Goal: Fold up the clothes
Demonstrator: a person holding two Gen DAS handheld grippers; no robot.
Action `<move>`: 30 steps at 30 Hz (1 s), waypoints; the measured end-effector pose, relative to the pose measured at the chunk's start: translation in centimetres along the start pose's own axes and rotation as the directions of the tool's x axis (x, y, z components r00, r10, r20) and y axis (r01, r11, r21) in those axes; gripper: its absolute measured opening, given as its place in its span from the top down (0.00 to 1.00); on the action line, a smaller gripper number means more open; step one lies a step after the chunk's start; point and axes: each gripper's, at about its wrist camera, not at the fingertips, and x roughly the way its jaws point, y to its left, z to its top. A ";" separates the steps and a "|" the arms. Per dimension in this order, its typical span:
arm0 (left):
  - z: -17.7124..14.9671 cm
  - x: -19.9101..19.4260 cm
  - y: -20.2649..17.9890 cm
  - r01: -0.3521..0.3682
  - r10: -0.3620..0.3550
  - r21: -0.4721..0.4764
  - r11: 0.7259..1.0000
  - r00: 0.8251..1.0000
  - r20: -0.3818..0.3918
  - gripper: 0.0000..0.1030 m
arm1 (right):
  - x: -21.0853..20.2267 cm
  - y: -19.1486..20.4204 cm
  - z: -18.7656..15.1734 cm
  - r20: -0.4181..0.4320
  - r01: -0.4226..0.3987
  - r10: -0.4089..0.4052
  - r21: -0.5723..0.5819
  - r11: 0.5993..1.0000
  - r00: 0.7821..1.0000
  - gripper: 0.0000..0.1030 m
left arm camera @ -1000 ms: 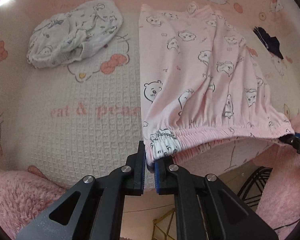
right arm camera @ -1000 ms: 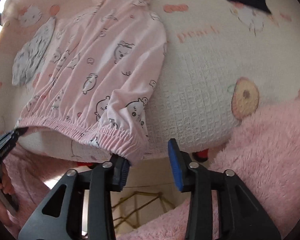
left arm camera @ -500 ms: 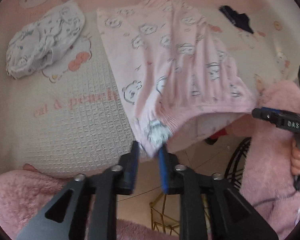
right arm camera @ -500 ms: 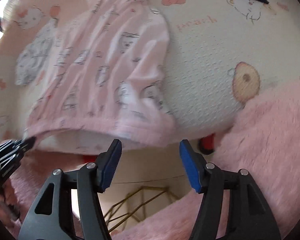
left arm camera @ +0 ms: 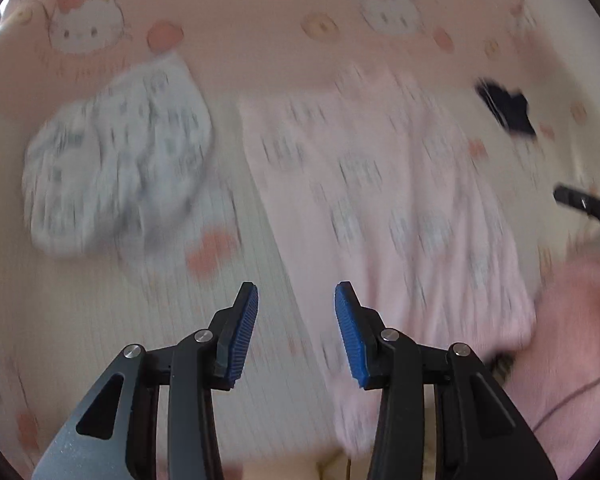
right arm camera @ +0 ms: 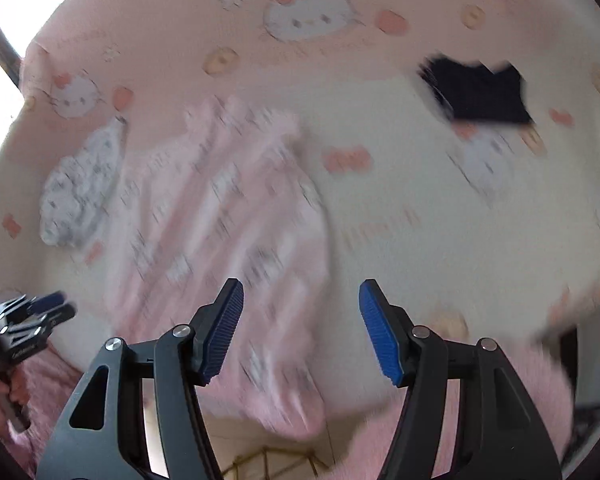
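In the left wrist view, the left gripper is seen with its blue pads well apart, and its jaws are opening. Nothing is held between them; only the bed cover and the edge of the pink pyjama trousers are seen below the gap. The trousers are spread flat on the bed, ahead of the gripper and a little to its right, and the elastic waist end reaches under the right finger. Ahead and to the left, a crumpled white garment is lying apart from the trousers. Far ahead on the right, a small dark cloth is seen. At the right edge, the tip of the right gripper comes into the picture. The picture is blurred.

In the right wrist view, the right gripper is seen about half open and empty. The pink pyjama trousers lie ahead and to the left, with the waist end under the left finger. The white garment is further left, and the dark cloth is far ahead on the right. At the left edge, the left gripper is seen, held by a hand. A pink fluffy blanket lies below the right finger.
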 end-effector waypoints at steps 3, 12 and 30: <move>4.8 2.9 1.9 0.003 -0.002 -0.060 0.998 1.000 0.029 0.59 | 2.4 2.2 4.2 0.013 -0.007 0.008 -0.078 0.997 1.000 0.40; 11.6 11.9 4.9 0.118 -0.114 -0.141 0.983 0.993 0.038 0.65 | 12.3 5.8 12.4 0.005 0.084 -0.084 -0.156 0.984 0.996 0.41; 11.4 9.7 9.8 -0.047 0.051 -0.210 0.977 0.999 0.012 0.94 | 15.5 4.6 13.6 0.111 0.431 -0.417 -0.243 0.869 0.902 0.53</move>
